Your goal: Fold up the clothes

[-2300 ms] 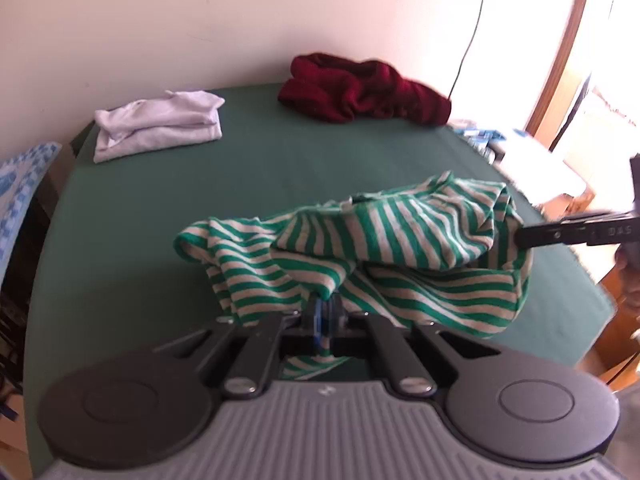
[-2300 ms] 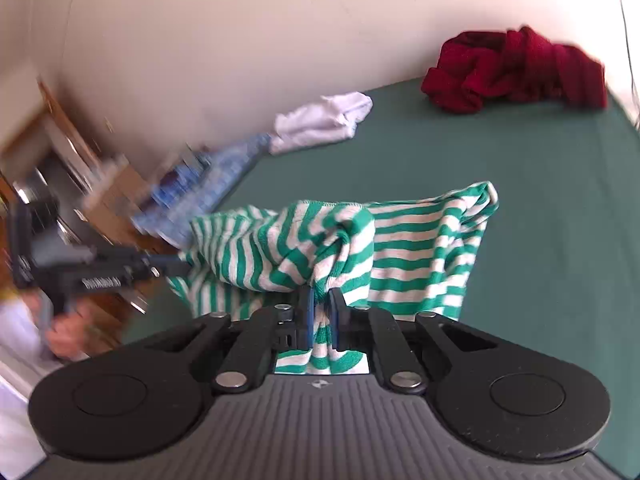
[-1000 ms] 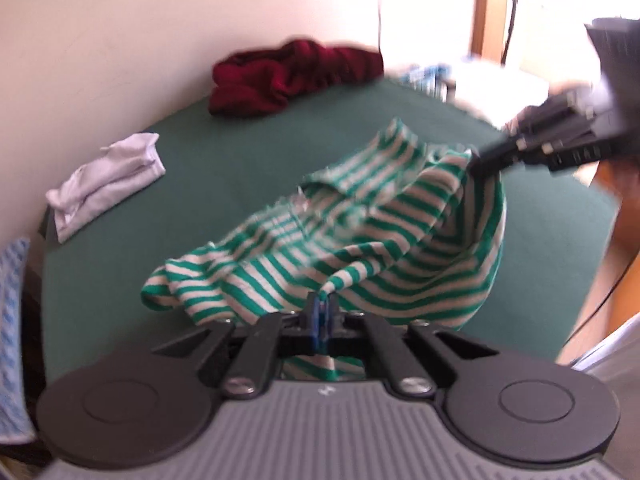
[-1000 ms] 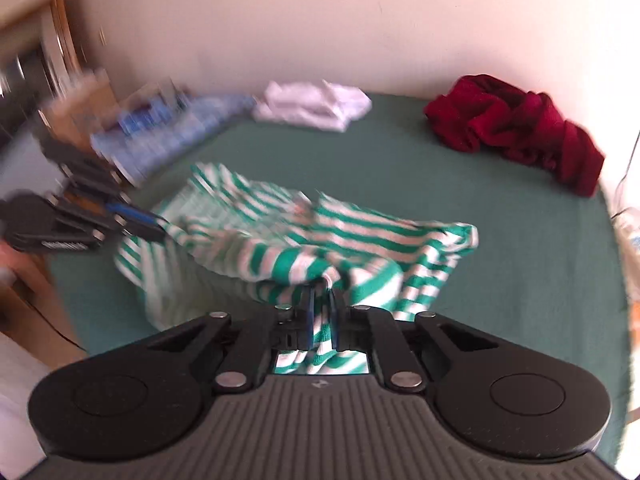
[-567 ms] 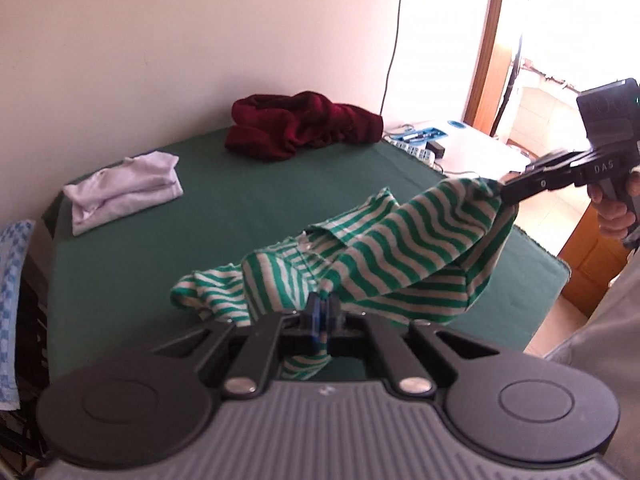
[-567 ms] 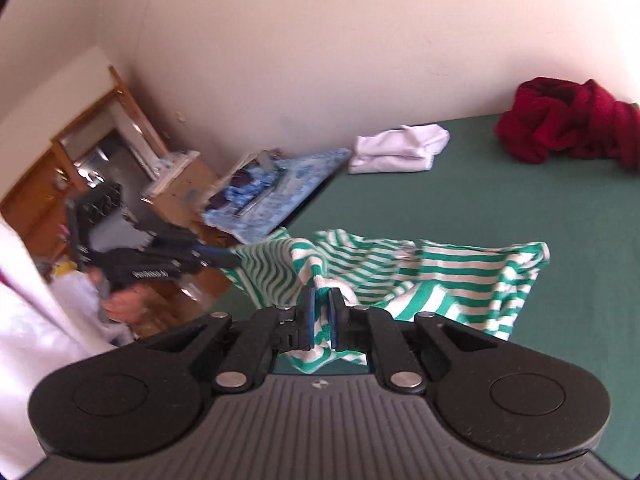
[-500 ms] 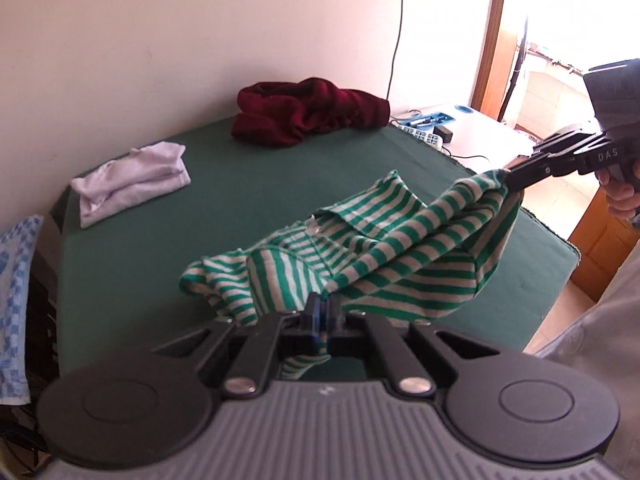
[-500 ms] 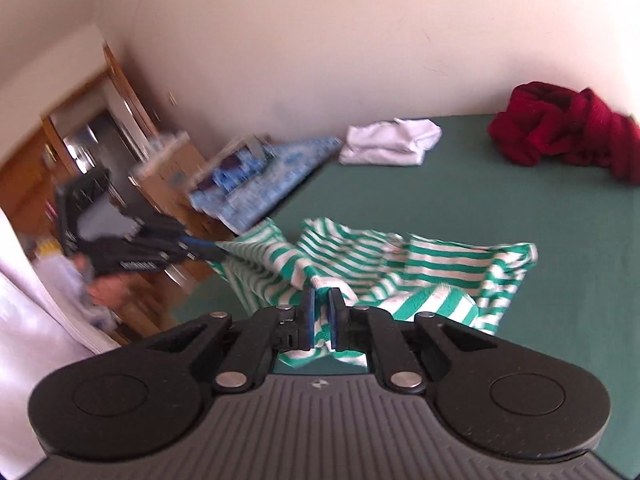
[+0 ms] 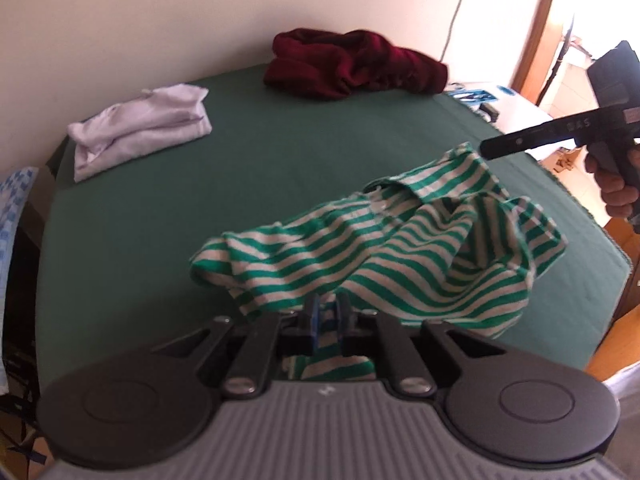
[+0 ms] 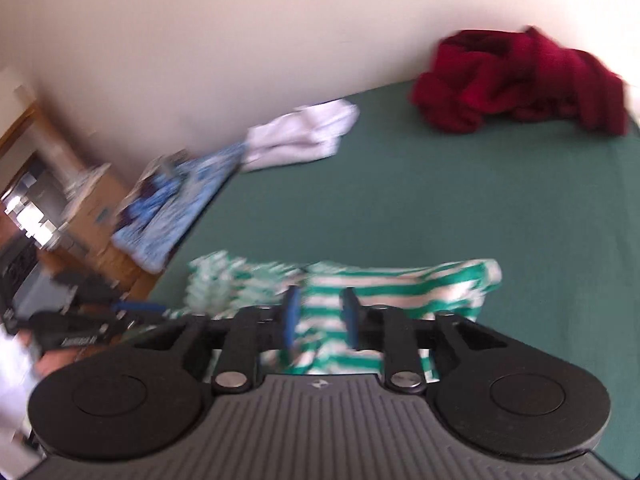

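- Both grippers are letting go: half a sec ago each was clenched on a bunched edge of the green-striped shirt (image 9: 400, 256), holding it stretched above the desk (image 9: 280, 184); now both sets of jaws are opening.
- Right gripper (image 10: 320, 316): jaws plainly apart, released. Striped cloth shows in the gap and below, but the pads aren't pressing on it. In the left wrist view its fingers stand clear of the shirt's raised corner, w/ a hand (image 9: 618, 184) on the handle.
- Left gripper (image 9: 326, 312): jaws only just parted, a narrow gap w/ cloth showing through. No real pinch left as far as I can tell, though the fabric lies right against the pads.
- Shirt: at the near edge of the desk, between the two grippers, slumping in loose folds instead of hanging taut. Blur suggests it's dropping; can't tell if it's fully settled.
- Elsewhere: white garment (image 9: 140, 132) folded at the far left by the wall, dark red garment (image 9: 352, 64) in a heap at the back, both well apart from the shirt.
- For the task, my read: the shake-out/lay-down step is ending. Shirt looks crumpled, not flat, so probably needs re-gripping at corners or sleeves and spreading before a fold can go in. Red heap not yet dealt with.
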`<move>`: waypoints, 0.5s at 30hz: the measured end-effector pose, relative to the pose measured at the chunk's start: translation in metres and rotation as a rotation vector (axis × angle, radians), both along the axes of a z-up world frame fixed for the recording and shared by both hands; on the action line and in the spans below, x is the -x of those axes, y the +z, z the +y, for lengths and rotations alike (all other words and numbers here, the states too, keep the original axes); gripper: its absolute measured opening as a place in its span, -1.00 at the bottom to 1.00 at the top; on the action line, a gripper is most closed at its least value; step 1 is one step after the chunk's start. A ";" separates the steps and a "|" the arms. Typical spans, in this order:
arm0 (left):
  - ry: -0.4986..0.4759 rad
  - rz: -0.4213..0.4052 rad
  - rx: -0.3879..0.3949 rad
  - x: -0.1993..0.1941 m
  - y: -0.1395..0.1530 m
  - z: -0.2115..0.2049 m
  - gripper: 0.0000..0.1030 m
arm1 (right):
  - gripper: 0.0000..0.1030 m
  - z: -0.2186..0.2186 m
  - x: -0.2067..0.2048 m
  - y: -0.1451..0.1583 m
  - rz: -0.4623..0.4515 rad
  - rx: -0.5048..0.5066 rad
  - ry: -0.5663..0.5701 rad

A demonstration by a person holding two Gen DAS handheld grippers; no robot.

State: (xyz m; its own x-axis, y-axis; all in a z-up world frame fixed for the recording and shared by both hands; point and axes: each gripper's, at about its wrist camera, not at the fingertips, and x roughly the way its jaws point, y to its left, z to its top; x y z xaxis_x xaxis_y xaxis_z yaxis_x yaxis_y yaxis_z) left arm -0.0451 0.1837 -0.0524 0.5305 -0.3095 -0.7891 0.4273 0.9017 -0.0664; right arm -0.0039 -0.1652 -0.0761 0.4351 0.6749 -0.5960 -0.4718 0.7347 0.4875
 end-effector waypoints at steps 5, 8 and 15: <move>-0.037 -0.102 -0.095 0.034 0.019 0.000 -0.24 | -0.19 -0.027 0.045 0.013 -0.045 0.019 0.082; -0.091 -0.172 -0.142 0.050 0.035 -0.018 0.12 | -0.16 -0.018 0.075 0.014 -0.119 0.120 0.162; -0.392 -0.254 -0.271 0.044 0.024 -0.113 -0.23 | -0.25 0.029 0.075 -0.011 -0.224 0.313 0.212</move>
State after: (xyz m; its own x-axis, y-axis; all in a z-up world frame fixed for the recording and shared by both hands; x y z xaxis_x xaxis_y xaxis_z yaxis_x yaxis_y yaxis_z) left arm -0.0887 0.0708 -0.0288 0.6007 -0.3260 -0.7300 0.7076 0.6417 0.2957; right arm -0.0785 -0.1367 -0.0871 0.4479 0.5651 -0.6929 -0.6968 0.7062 0.1256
